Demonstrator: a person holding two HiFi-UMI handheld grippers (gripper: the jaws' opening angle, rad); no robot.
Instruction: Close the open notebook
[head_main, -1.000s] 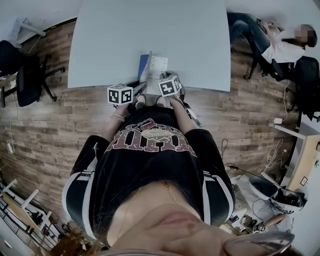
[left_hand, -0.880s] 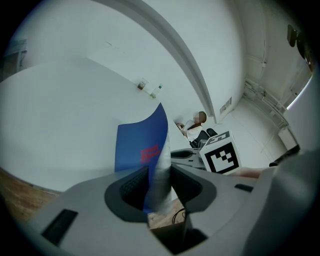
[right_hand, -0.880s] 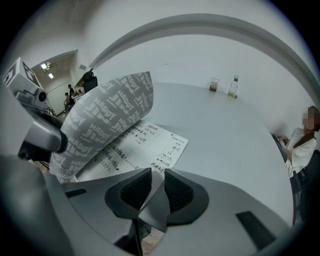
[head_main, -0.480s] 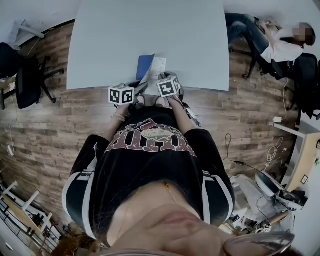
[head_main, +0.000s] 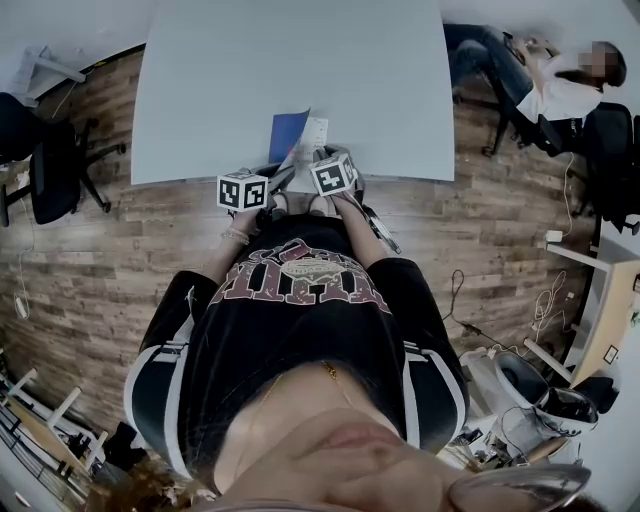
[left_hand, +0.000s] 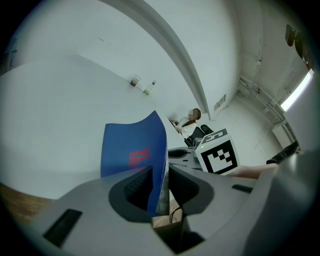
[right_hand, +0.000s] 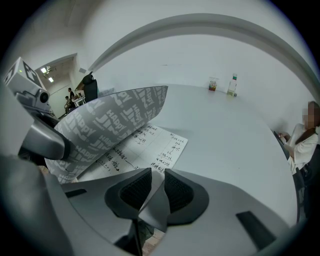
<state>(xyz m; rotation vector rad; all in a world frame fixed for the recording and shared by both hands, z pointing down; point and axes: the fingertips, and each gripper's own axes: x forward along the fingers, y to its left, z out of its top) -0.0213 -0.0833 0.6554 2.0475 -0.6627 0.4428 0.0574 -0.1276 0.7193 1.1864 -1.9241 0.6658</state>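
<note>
The notebook lies at the near edge of the white table (head_main: 200, 100). Its blue cover (head_main: 288, 130) (left_hand: 132, 150) stands raised over the written page (head_main: 316, 133) (right_hand: 150, 145). The cover's patterned grey inside (right_hand: 110, 125) arches above that page. My left gripper (head_main: 280, 178) (left_hand: 160, 175) has the cover's near edge between its jaws, which have just been closing on it. One of the left gripper's fingers (right_hand: 45, 142) shows at the cover's left. My right gripper (head_main: 318, 160) (right_hand: 157, 182) is shut on the near edge of the page.
Two small bottles (right_hand: 232, 85) stand at the table's far edge. Office chairs (head_main: 45, 150) are on the wooden floor to the left. A person (head_main: 560, 90) sits at the back right. The right gripper's marker cube (left_hand: 217, 155) is close beside the cover.
The blue cover has tipped further over toward the written page, showing more of its blue face from above. Both grippers stay at the table's near edge.
</note>
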